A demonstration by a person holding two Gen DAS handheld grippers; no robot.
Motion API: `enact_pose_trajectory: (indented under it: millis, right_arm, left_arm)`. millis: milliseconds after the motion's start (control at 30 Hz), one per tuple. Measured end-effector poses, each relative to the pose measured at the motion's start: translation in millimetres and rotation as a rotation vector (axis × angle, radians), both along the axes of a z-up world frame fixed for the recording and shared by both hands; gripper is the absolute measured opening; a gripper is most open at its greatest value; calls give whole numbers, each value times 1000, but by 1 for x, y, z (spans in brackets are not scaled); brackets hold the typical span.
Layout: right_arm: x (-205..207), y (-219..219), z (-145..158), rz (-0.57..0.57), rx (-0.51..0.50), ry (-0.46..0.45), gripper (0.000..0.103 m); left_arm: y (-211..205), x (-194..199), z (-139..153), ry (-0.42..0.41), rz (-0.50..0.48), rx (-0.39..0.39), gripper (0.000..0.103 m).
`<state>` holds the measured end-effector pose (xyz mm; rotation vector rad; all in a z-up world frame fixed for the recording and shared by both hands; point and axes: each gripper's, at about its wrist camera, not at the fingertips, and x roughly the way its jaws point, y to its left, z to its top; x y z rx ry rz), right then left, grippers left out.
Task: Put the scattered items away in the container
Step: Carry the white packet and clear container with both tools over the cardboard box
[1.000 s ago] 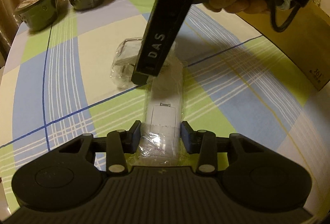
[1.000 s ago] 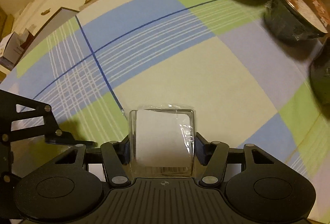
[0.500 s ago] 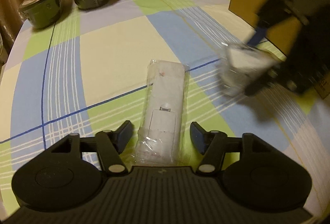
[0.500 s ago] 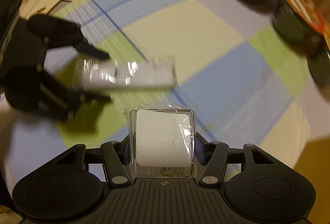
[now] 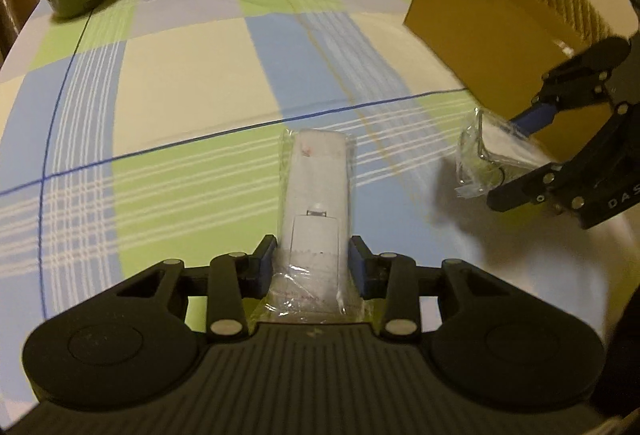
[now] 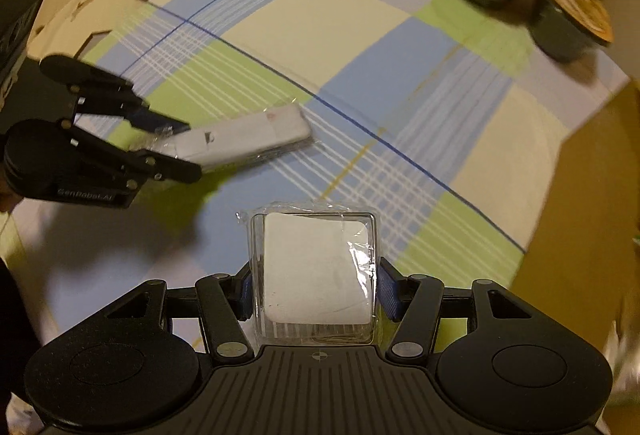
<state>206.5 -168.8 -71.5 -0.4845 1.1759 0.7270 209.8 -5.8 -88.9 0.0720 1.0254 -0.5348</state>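
Checked cloth covers the desk. Left tool grips a long wrapped white device pointing away from it; right tool clamps a square packet, nearer the cardboard box.

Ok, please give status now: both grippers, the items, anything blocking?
Left gripper shut on long white packet. Right gripper shut on square white packet, near cardboard box. Nothing blocking.
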Motion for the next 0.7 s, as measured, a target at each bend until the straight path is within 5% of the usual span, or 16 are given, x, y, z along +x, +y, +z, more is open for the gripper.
enact_pose_trajectory:
  millis: [333,700]
  right_arm:
    - [-28,-24,22,-80,44,-13,60]
    - [-46,-66,68,-147,73,-106,60]
  left_arm:
    - [-25,-36,16,34,15,-64,33]
    - [-61,-65,56,0,49,-37,33]
